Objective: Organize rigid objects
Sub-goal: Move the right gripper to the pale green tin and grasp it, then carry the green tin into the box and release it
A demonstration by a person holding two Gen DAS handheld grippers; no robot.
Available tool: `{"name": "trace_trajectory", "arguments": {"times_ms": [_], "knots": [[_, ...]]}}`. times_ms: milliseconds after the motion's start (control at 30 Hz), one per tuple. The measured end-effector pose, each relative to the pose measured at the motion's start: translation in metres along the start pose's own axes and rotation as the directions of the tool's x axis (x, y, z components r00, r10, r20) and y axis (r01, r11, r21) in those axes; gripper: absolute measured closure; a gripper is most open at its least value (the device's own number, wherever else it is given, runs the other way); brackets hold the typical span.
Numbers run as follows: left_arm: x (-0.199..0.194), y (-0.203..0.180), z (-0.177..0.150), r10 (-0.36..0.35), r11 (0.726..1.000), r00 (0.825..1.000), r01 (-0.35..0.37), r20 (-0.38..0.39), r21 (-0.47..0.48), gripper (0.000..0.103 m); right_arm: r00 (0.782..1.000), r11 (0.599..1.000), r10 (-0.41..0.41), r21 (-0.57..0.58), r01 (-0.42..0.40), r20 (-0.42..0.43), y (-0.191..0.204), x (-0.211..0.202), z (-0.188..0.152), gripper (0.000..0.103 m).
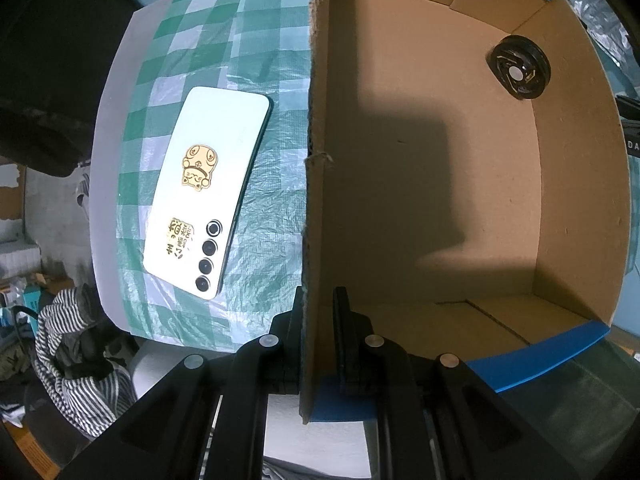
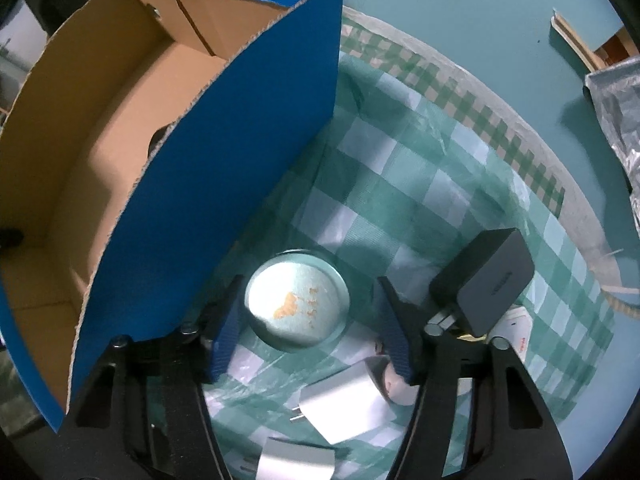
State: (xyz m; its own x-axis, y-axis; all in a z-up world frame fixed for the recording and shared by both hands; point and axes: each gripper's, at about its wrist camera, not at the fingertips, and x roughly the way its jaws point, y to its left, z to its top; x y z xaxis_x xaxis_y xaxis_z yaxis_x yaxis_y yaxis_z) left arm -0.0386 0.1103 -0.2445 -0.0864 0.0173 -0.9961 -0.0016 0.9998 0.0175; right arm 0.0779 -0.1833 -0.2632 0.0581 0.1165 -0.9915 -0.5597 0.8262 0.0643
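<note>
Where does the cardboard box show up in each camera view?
Left wrist view: cardboard box fills the right half, its near wall clamped in the left tongs.
Right wrist view: the box fills the left side, blue outside showing.
Shared landmark: the green checked tablecloth.
</note>
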Motion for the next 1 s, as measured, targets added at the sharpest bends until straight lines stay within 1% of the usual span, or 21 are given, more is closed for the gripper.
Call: {"name": "trace_trajectory", "arguments": {"times_ms": [67,133,533,767,1000], "knots": [[0.0,0.0,0.0,0.0,1.0,1.0,0.0,0.001,0.0,0.092,1.0,1.0,0.007,0.011,-0.007,0.004,-0.001,0.002,0.001,0.056],[0.0,0.0,0.0,-0.002,1.0,1.0,0.002,0.001,0.0,0.092,1.0,1.0,0.013,0.019,-0.013,0.011,-0.001,0.001,0.001,0.058],[-0.005,-0.003,-0.001,-0.004,1.0,1.0,0.004,0.01,0.009,0.092,1.0,1.0,0.006,0.012,-0.006,0.0,0.001,-0.016,0.002,0.059],[-0.007,-0.008,0.0,0.0,1.0,1.0,0.0,0.014,0.013,0.092,1.0,1.0,-0.003,0.008,0.003,0.014,-0.001,-0.042,0.003,0.059],[-0.006,-0.007,0.0,-0.001,1.0,1.0,0.001,0.014,0.013,0.092,0.999,1.0,-0.004,-0.003,0.004,0.051,0.004,-0.076,0.011,0.059]]}}
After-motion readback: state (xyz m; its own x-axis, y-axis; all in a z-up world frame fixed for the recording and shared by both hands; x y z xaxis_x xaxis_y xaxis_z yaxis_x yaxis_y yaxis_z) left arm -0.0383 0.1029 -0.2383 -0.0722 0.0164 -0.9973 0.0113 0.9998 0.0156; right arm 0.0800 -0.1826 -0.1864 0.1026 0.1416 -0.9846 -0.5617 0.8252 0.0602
